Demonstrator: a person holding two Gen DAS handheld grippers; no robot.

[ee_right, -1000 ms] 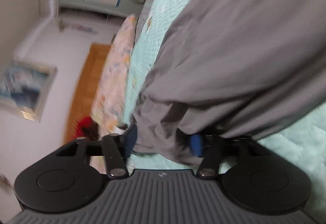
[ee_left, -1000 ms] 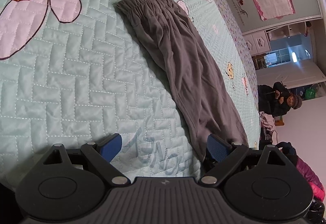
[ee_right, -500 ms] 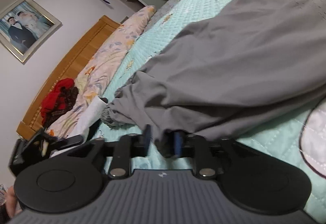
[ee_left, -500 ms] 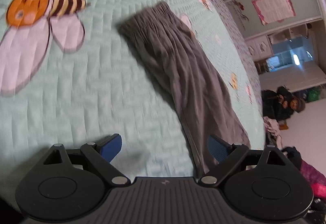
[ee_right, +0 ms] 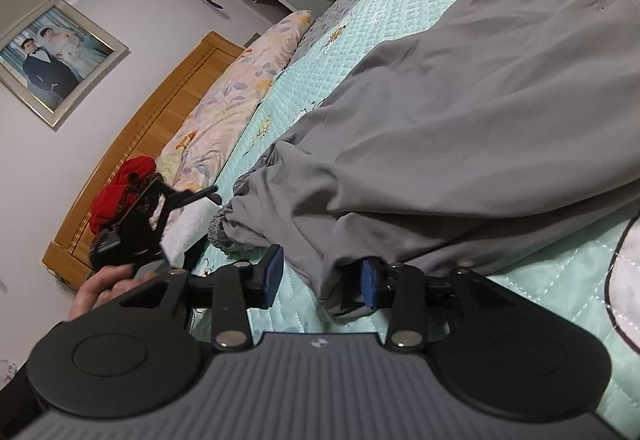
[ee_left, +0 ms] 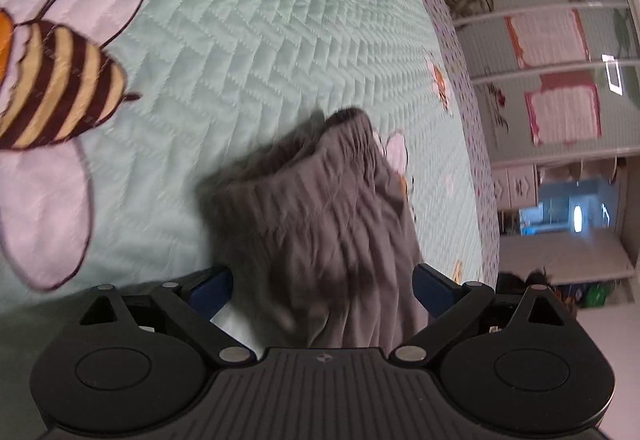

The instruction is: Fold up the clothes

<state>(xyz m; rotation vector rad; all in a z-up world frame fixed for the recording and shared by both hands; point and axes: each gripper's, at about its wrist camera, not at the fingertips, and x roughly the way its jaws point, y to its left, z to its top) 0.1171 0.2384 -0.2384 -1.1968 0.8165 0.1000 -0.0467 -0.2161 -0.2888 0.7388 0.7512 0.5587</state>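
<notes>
Grey trousers [ee_left: 320, 208] lie on the mint quilted bedspread [ee_left: 248, 52]. In the left wrist view their gathered elastic end sits bunched between the fingers of my left gripper [ee_left: 322, 288], which stands wide open around it; the cloth is blurred. In the right wrist view the trousers [ee_right: 460, 128] stretch away to the upper right. My right gripper [ee_right: 320, 280] is open, with a fold of the cloth against its right pad [ee_right: 370, 286] and bare bedspread beside the left one. The left gripper [ee_right: 136, 224] shows there too, held by a hand [ee_right: 100, 284].
A floral pillow [ee_right: 224, 100] and a red garment [ee_right: 120, 188] lie by the wooden headboard [ee_right: 132, 144]. A framed photo [ee_right: 52, 56] hangs on the wall. Cabinets with posters [ee_left: 560, 40] stand beyond the bed's far edge. A large bee pattern [ee_left: 52, 92] marks the quilt.
My left gripper has moved up the bed to the trousers' gathered end and now straddles it. My right gripper's fingers, close together on the fold half a second ago, have spread apart.
</notes>
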